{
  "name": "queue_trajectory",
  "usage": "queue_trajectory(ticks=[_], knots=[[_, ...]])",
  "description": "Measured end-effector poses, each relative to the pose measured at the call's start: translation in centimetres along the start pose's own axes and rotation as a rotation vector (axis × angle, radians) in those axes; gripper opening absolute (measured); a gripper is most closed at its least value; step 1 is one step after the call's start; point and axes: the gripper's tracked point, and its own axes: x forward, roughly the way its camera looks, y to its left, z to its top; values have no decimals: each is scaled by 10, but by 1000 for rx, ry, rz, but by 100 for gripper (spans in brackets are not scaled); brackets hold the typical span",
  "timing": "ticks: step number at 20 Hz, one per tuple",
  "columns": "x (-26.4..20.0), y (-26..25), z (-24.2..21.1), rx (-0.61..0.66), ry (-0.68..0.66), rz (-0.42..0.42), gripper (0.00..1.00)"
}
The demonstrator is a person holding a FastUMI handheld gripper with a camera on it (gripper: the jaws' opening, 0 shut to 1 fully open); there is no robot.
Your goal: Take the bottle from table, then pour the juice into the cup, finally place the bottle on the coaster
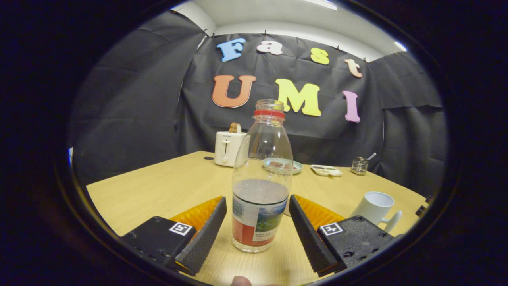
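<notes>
1. The hand-held gripper (258, 216) is spread wide, its 2 fingers (203, 234) flanking the bottle (261, 178) with a clear gap on each side; neither finger touches it.
2. The bottle stands upright on the light wooden bench (158, 190), between the fingers. It is clear plastic, uncapped, with a red ring at the neck and a label around its lower part. Dark juice fills roughly the lower part of it.
3. A white cup (375, 206) with a handle stands on the bench off to the right, beyond the right finger and well apart from the bottle.
4. Farther back on the bench sit a white toaster (228, 147) with a slice of bread (235, 127) poking out, a pale plate (295, 165) partly behind the bottle, a small white tray (326, 170), and a small metal mesh holder (359, 165) with something sticking out of it.
5. A fingertip (241, 281) shows just below the bottle, at the near edge of the gripper view.
</notes>
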Motion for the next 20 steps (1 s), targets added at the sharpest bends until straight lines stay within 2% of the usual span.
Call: queue_trajectory(ticks=[2, 6, 10, 14, 20], knots=[[2, -5, -2, 2, 10, -19, 100], [6, -6, -1, 6, 17, -24, 84], [1, -7, 13, 18, 6, -8, 79], [-17, -16, 44, 119, -39, 31, 78], [-24, -35, 78, 347, -38, 71, 76]])
